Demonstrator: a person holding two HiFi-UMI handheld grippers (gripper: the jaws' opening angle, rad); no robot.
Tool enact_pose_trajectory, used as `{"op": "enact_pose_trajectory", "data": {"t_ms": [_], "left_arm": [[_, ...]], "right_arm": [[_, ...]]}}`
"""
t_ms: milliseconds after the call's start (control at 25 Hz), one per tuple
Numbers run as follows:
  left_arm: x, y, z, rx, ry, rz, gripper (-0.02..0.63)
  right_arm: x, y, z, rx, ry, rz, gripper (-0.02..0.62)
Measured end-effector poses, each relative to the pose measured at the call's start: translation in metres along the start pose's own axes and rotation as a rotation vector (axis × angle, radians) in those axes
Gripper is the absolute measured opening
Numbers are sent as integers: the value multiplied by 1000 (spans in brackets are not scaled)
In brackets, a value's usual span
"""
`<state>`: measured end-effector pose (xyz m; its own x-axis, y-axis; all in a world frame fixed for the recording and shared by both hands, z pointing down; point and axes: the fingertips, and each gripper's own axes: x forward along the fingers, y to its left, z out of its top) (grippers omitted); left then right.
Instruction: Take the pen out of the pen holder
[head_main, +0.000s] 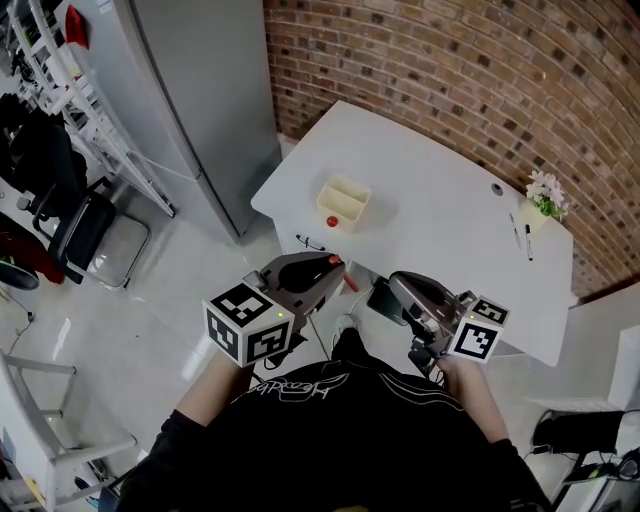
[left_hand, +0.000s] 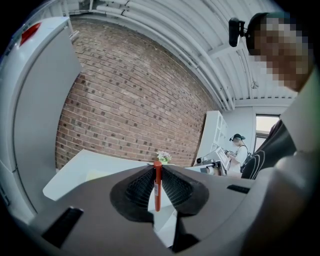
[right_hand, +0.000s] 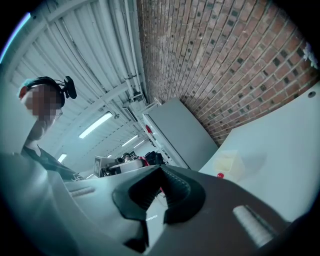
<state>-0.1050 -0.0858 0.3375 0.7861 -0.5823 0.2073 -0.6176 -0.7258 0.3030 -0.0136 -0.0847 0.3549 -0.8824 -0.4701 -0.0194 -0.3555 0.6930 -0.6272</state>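
Observation:
The pen holder (head_main: 344, 202) is a cream open box near the front edge of the white table (head_main: 440, 200); a small red thing (head_main: 332, 221) shows at its near side. My left gripper (head_main: 335, 266) is in front of the table, apart from the holder, shut on a red pen (head_main: 345, 276). In the left gripper view the red pen (left_hand: 157, 185) stands upright, pinched between the ribbed pads (left_hand: 143, 186). My right gripper (head_main: 396, 284) hovers beside it at the table's edge, its jaws together with nothing held. The right gripper view shows the holder (right_hand: 230, 164) off to the right.
Two dark pens (head_main: 522, 236) lie at the table's far right beside a small pot of white flowers (head_main: 546, 193). A brick wall (head_main: 480, 80) runs behind the table. A grey cabinet (head_main: 200, 90) stands to the left, with folding chairs (head_main: 85, 225) further left.

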Motion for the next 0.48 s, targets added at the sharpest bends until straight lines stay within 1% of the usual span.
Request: {"op": "enact_pose_trajectory", "data": {"t_ms": [480], "left_arm": [[-1, -3, -2, -3, 5, -10, 52]], "right_arm": [[-2, 5, -4, -2, 1, -8, 3]]}}
